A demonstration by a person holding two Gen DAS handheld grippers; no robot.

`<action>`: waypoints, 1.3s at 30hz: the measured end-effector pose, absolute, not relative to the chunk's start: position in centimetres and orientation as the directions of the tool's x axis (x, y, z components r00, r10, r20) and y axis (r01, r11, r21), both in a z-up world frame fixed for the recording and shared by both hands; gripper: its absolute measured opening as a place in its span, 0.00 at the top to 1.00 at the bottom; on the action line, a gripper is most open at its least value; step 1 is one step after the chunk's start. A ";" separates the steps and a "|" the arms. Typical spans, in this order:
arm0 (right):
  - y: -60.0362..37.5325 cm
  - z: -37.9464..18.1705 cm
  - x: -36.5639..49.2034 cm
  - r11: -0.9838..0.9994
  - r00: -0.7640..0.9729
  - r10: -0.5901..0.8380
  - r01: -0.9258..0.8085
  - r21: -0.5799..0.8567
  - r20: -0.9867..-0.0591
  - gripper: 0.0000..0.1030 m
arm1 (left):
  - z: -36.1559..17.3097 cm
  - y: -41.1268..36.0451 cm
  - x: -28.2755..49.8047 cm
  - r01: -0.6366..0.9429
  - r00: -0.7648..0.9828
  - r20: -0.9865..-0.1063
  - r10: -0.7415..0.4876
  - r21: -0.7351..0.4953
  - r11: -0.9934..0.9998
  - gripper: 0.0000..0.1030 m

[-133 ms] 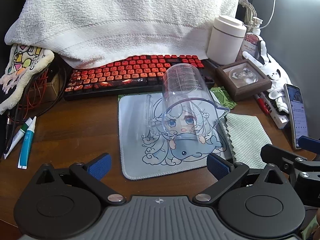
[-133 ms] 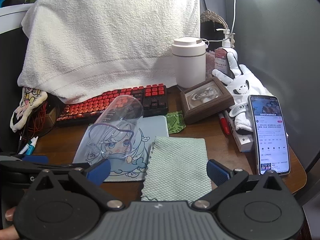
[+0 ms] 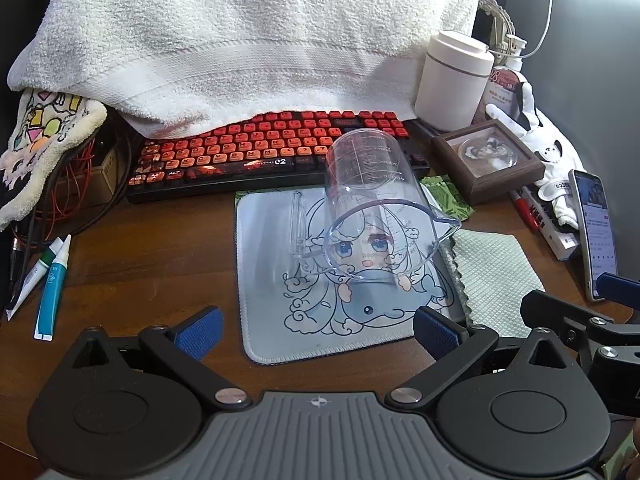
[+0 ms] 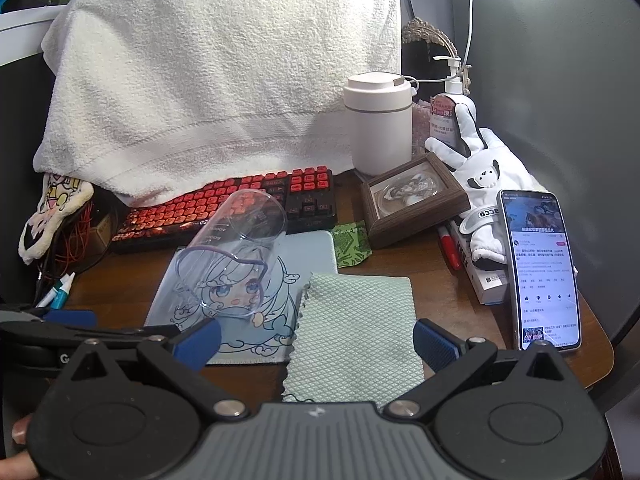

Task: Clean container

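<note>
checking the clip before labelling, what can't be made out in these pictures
- Keyboard: back rows hidden under the white towel, both views.
- Phone: screen text too small to read; left view cuts it behind the right tool.
- Measuring cup: clean or dirty, clear plastic gives no sign.

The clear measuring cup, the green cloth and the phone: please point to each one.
Measuring cup [image 3: 372,184], left wrist view, on its side wall.
Green cloth [image 4: 356,328], right wrist view, on its middle.
Phone [image 4: 538,268], right wrist view, on its screen.
</note>
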State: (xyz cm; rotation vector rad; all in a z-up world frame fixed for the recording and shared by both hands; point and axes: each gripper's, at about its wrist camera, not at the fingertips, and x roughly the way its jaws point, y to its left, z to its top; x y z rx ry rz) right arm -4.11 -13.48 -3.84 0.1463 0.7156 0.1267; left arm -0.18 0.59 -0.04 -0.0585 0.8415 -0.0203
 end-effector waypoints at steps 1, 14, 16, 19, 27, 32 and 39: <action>-13.5 -3.8 -4.0 0.982 0.748 0.166 -0.067 0.176 -0.643 0.00 | -0.1 0.8 -0.3 -0.005 0.666 -0.745 -0.039 -0.057 0.998 0.01; -13.9 -3.5 -2.9 0.982 0.751 0.177 -0.087 0.170 -0.636 0.00 | -0.2 0.1 1.0 -0.002 0.663 -0.748 -0.017 -0.024 1.000 0.01; -14.0 -3.5 -2.8 0.982 0.753 0.178 -0.090 0.169 -0.634 0.00 | -0.1 0.1 1.1 0.000 0.665 -0.747 -0.016 -0.021 1.000 0.01; -14.1 -3.4 -2.6 0.980 0.754 0.184 -0.094 0.173 -0.631 0.00 | -0.2 0.1 1.2 0.011 0.667 -0.744 -0.028 -0.028 1.000 0.01; -13.8 -3.5 -2.2 0.979 0.754 0.193 -0.106 0.174 -0.627 0.00 | -0.1 0.1 1.4 0.009 0.683 -0.730 -0.016 -0.013 1.000 0.02; -13.9 -3.4 -2.0 0.976 0.755 0.205 -0.112 0.186 -0.623 0.00 | -0.2 0.3 1.5 0.001 0.686 -0.728 -0.013 -0.016 1.000 0.02; -13.9 -3.5 -1.9 0.977 0.752 0.200 -0.106 0.184 -0.628 0.00 | -0.5 0.4 1.7 0.020 0.689 -0.725 -0.021 -0.010 1.000 0.02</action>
